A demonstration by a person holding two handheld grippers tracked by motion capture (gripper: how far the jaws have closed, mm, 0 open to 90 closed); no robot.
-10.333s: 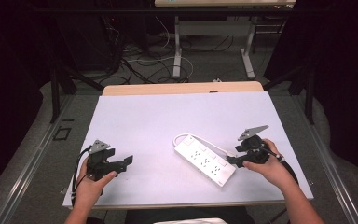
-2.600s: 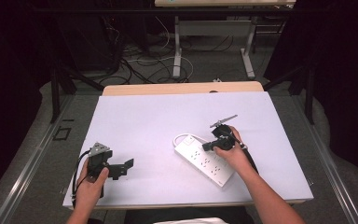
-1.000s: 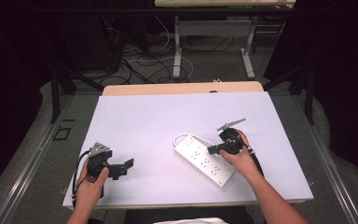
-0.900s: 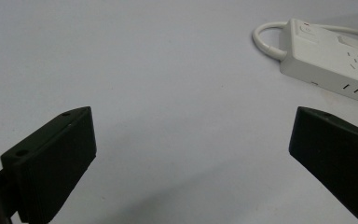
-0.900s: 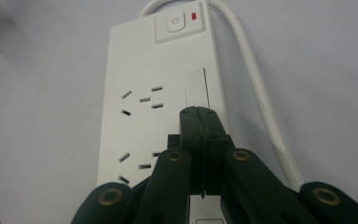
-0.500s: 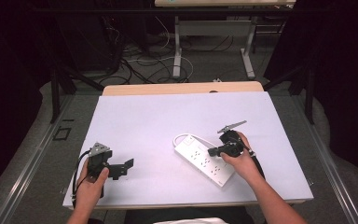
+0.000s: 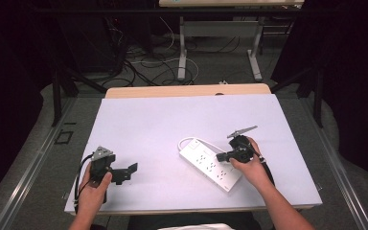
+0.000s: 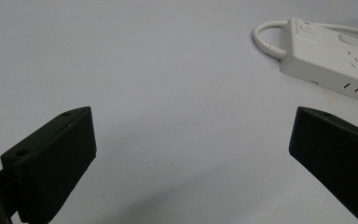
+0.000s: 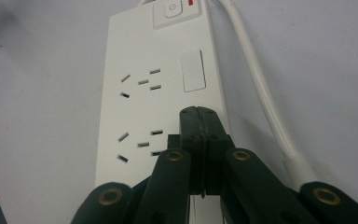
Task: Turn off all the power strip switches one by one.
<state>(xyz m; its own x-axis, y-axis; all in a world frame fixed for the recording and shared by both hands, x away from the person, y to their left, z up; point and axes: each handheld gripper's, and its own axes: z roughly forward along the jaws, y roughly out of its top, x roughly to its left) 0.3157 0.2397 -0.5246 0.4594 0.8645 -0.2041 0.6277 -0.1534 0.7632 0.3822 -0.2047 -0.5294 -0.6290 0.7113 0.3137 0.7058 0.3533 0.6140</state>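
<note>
White table (image 7: pixel 163 124), power strip (image 7: pixel 210 164) under closed right hand-held gripper (image 7: pixel 220 156)

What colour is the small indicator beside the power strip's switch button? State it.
Red, beside the switch button on the white plastic power strip; clearest in the right gripper view.

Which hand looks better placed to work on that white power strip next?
Probably the right: the right gripper is over the power strip, jaws shut, while the left gripper sits apart from it, jaws open.

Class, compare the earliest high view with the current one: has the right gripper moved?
Yes. The right gripper has come in from the right end of the power strip and now sits over its middle, jaws shut.
</note>
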